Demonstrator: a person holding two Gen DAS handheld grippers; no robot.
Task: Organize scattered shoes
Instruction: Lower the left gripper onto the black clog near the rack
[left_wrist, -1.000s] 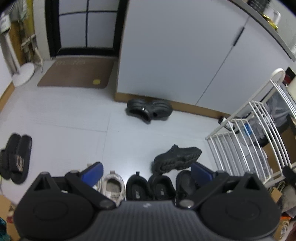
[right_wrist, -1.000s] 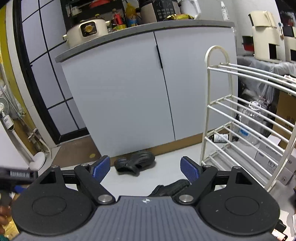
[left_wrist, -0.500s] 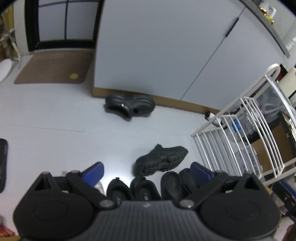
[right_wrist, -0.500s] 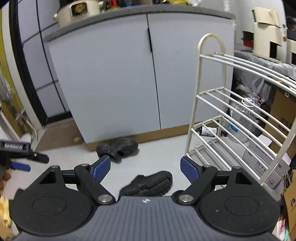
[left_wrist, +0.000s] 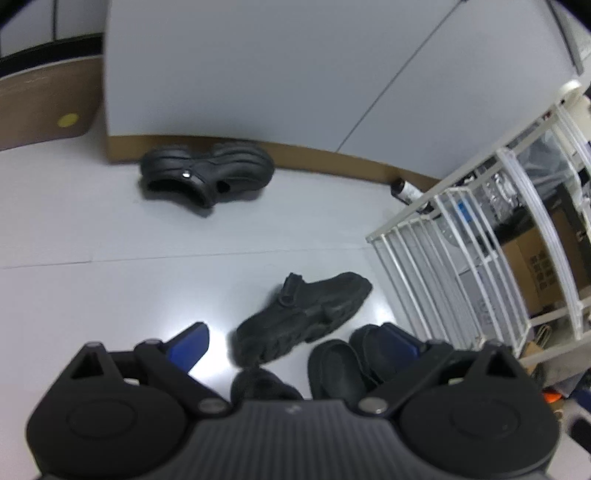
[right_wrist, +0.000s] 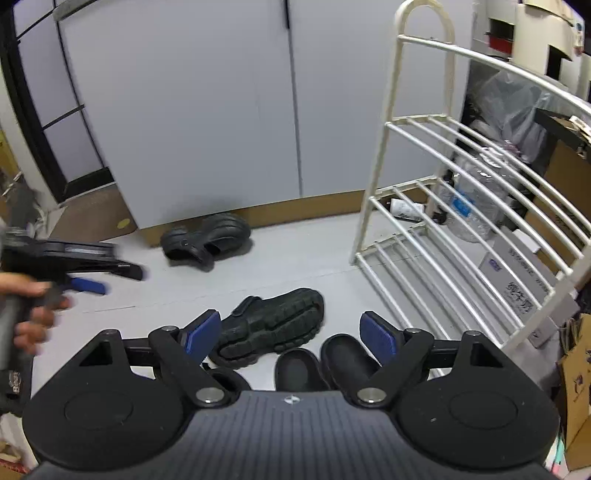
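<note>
A black chunky clog (left_wrist: 303, 321) (right_wrist: 271, 325) lies tipped on its side on the pale floor, just ahead of both grippers. Its mate (left_wrist: 207, 175) (right_wrist: 207, 238) rests against the cabinet base farther off. Black slippers (left_wrist: 345, 365) (right_wrist: 321, 363) stand in a row at the near edge. My left gripper (left_wrist: 295, 341) hangs open above the tipped clog, blue pads wide apart and nothing between them. It also shows at the left of the right wrist view (right_wrist: 92, 275), held by a hand (right_wrist: 33, 310). My right gripper (right_wrist: 291, 332) is open too, over the clog and slippers.
A white wire shoe rack (right_wrist: 454, 221) (left_wrist: 476, 236) stands to the right with bottles and cardboard boxes behind it. A grey cabinet (right_wrist: 221, 110) closes off the back, and a brown doormat (left_wrist: 40, 107) lies at the far left.
The left gripper has dropped and swung right toward the tipped clog; the sandals and pale shoe at left have left its view. The right gripper has tilted down, bringing the clog and slippers into view.
</note>
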